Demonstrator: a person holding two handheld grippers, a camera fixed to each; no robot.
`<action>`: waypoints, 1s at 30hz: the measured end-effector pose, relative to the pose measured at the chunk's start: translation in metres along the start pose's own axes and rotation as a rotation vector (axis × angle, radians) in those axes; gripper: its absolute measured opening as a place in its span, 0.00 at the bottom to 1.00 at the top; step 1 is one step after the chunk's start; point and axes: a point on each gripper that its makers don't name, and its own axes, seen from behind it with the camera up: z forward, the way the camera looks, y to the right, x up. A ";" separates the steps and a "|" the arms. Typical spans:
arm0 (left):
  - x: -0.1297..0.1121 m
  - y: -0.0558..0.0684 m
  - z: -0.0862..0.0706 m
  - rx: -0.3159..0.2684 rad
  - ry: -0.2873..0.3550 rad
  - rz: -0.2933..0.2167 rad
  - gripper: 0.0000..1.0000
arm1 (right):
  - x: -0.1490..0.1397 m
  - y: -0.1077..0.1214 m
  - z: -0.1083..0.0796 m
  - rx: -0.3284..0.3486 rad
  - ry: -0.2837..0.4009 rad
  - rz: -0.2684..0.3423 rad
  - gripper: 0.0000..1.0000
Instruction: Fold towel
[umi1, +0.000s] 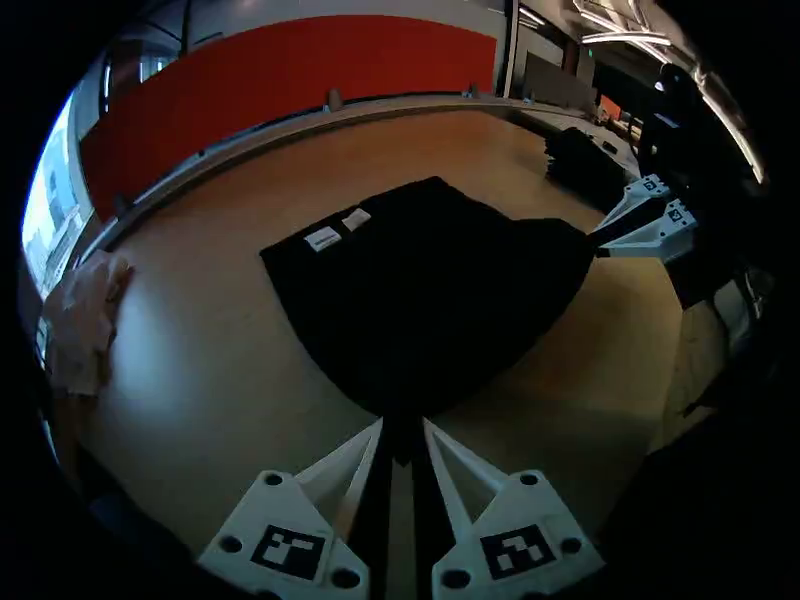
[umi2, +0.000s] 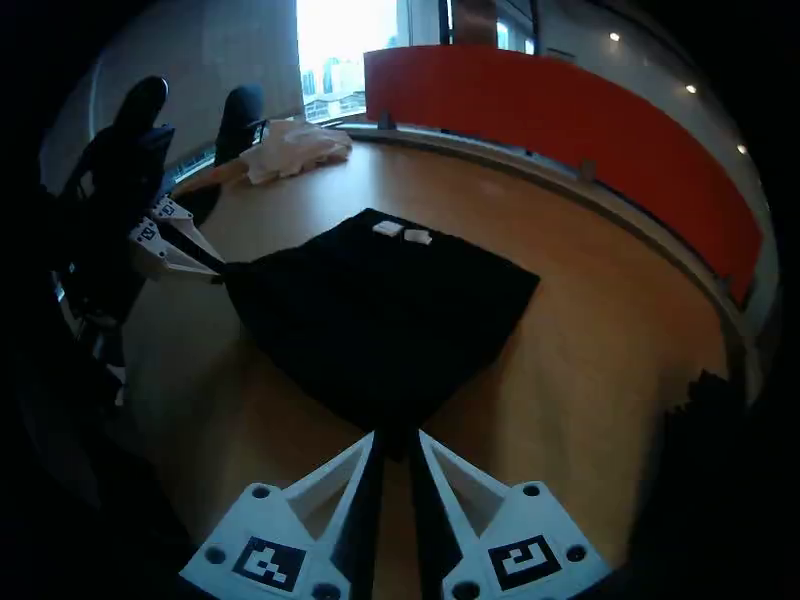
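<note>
On the table (umi1: 200, 340), the black towel (umi1: 430, 280) lies spread, far half flat on the wood. Left gripper (umi1: 404, 442): jaws clamped on one near corner. Right gripper (umi2: 397, 442): jaws clamped on the other near corner. Tip pinches at both corners look meant to hold that edge taut so it can travel as one line. White tags (umi1: 337, 230) sit near the far edge, probably the fold target. Fold not yet made.
</note>
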 end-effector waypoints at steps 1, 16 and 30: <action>0.001 0.001 -0.004 -0.002 0.003 -0.005 0.12 | 0.002 -0.002 -0.004 0.001 0.005 -0.002 0.17; 0.008 0.021 -0.056 -0.035 0.001 -0.057 0.12 | 0.024 -0.021 -0.053 0.017 0.029 -0.038 0.16; 0.007 0.029 -0.066 -0.040 -0.015 -0.069 0.12 | 0.027 -0.026 -0.060 0.027 0.019 -0.046 0.16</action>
